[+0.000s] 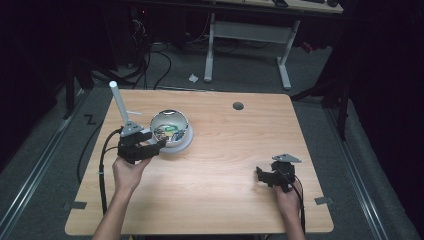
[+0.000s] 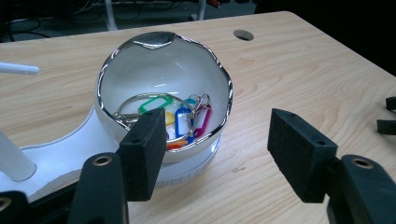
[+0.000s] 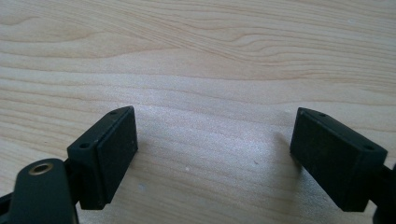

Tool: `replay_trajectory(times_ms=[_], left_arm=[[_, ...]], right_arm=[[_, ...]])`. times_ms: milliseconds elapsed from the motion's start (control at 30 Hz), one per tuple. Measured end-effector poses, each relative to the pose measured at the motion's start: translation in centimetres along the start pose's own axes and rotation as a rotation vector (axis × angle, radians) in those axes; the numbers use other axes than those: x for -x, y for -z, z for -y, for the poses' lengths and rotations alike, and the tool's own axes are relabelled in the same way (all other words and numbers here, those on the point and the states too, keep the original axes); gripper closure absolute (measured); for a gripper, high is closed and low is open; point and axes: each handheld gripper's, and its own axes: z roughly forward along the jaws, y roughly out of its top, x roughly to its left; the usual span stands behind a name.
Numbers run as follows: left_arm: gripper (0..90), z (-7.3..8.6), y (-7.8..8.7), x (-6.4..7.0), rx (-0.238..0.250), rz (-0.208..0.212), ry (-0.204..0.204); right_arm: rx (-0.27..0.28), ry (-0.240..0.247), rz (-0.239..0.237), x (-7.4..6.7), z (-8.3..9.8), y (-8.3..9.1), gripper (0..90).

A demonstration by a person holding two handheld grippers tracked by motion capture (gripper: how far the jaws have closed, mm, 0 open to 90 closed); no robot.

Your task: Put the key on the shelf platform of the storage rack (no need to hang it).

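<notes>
A shiny silver bowl [image 1: 170, 128] [image 2: 163, 79] with a wavy rim sits on a white base [image 1: 186, 141] [image 2: 70, 149] at the table's left middle. Inside it lie coloured key tags [image 2: 180, 119] on metal rings. A white post [image 1: 119, 102] rises from the base's left side. My left gripper [image 1: 156, 145] [image 2: 219, 156] is open just in front of the bowl; its left pad [image 2: 144, 156] overlaps the bowl's near rim, and whether it touches I cannot tell. My right gripper [image 1: 261, 173] [image 3: 212, 158] is open low over bare wood at the front right, holding nothing.
A round cable hole [image 1: 238, 105] [image 2: 243, 34] lies at the table's [image 1: 220, 195] far middle. Tape pieces [image 1: 324, 200] mark the front corners. A white-legged desk [image 1: 250, 35] and floor cables stand beyond the far edge. A thin white stick [image 2: 18, 68] lies left of the bowl.
</notes>
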Motion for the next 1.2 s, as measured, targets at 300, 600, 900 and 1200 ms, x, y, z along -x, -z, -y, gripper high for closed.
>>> replay_trajectory(times_ms=[300, 600, 900, 1200], left_arm=[[37.3, 0.8, 1.1, 0.2, 0.016, 0.003, 0.01], [36.7, 1.8, 1.5, 0.3, 0.019, 0.002, 0.022], [36.5, 2.9, 1.7, 0.4, 0.019, 0.007, 0.04], [36.5, 3.9, 1.5, 0.5, 0.014, 0.01, 0.056]], right_arm=[[0.0, -0.001, 0.0, 0.0, 0.0, 0.0, 15.0], [0.0, 0.0, 0.0, 0.0, 0.0, 0.0, 15.0], [0.0, 0.0, 0.0, 0.0, 0.0, 0.0, 15.0], [0.0, 0.0, 0.0, 0.0, 0.0, 0.0, 15.0]])
